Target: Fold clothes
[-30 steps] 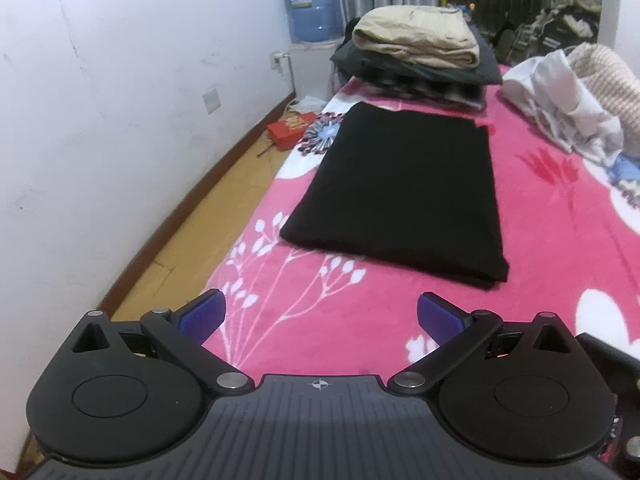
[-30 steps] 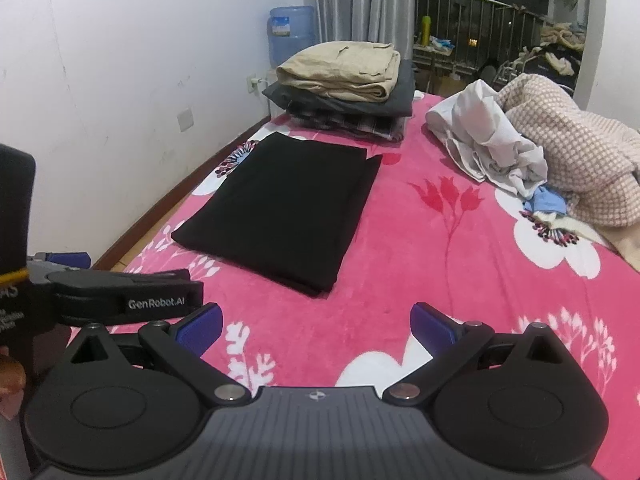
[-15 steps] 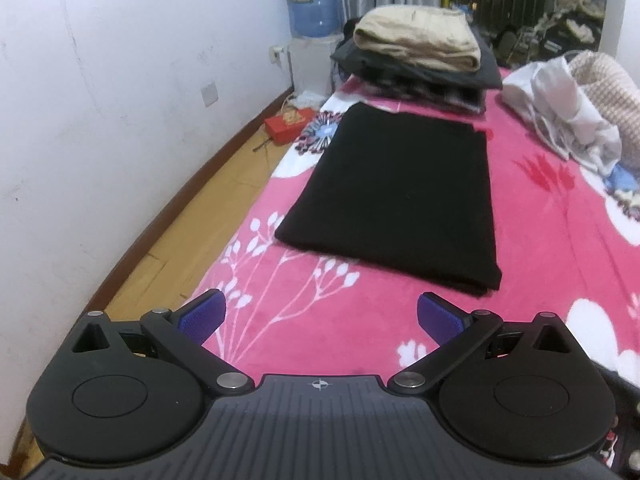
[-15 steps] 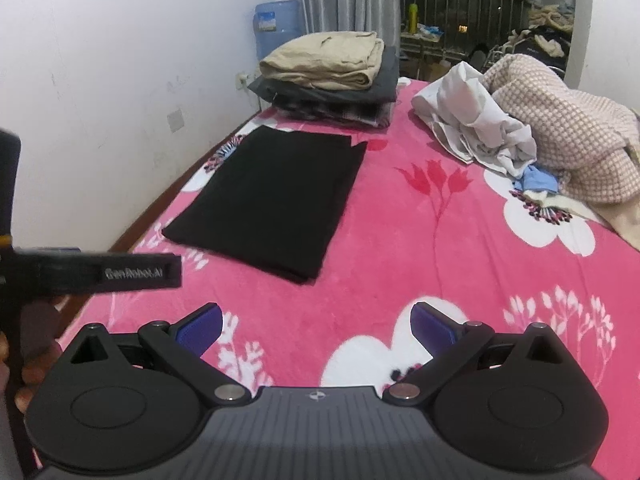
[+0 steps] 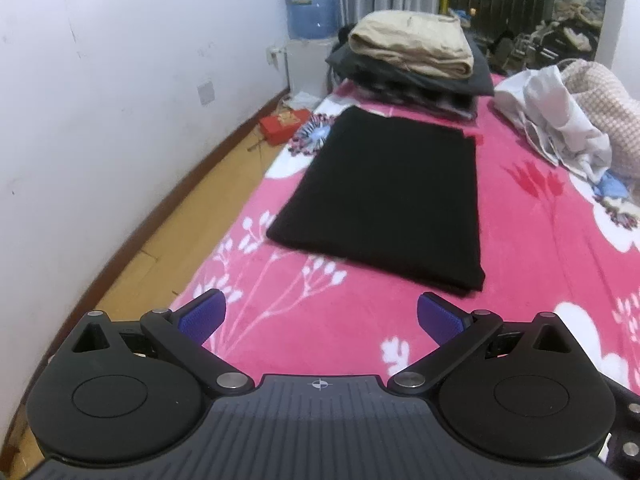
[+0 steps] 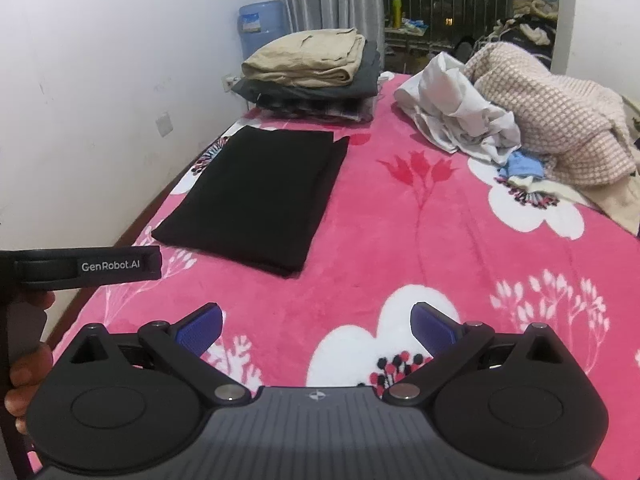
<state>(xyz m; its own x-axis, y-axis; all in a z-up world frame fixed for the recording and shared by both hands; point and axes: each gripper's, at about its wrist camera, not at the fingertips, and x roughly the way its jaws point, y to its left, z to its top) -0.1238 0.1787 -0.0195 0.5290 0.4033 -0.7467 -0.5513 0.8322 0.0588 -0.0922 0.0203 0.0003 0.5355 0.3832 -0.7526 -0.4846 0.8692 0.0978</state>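
Note:
A folded black garment [image 5: 384, 196] lies flat on the pink flowered blanket [image 5: 320, 320], near the bed's left edge; it also shows in the right wrist view [image 6: 260, 196]. My left gripper [image 5: 320, 316] is open and empty, held back from the garment's near edge. My right gripper [image 6: 316, 326] is open and empty, over the blanket to the right of the garment. A stack of folded clothes [image 6: 312, 76] topped by a beige piece sits behind the black garment. A loose heap of white and checked clothes [image 6: 520, 112] lies at the far right.
A white wall [image 5: 100, 120] and a strip of wooden floor [image 5: 168, 248] run along the bed's left side. A water dispenser bottle [image 5: 312, 6] and a red box [image 5: 280, 124] stand at the far left. The left handle and hand [image 6: 24, 320] show in the right view.
Both grippers have drawn back from the black garment and risen a little. The garment lies as before. Both stay open.

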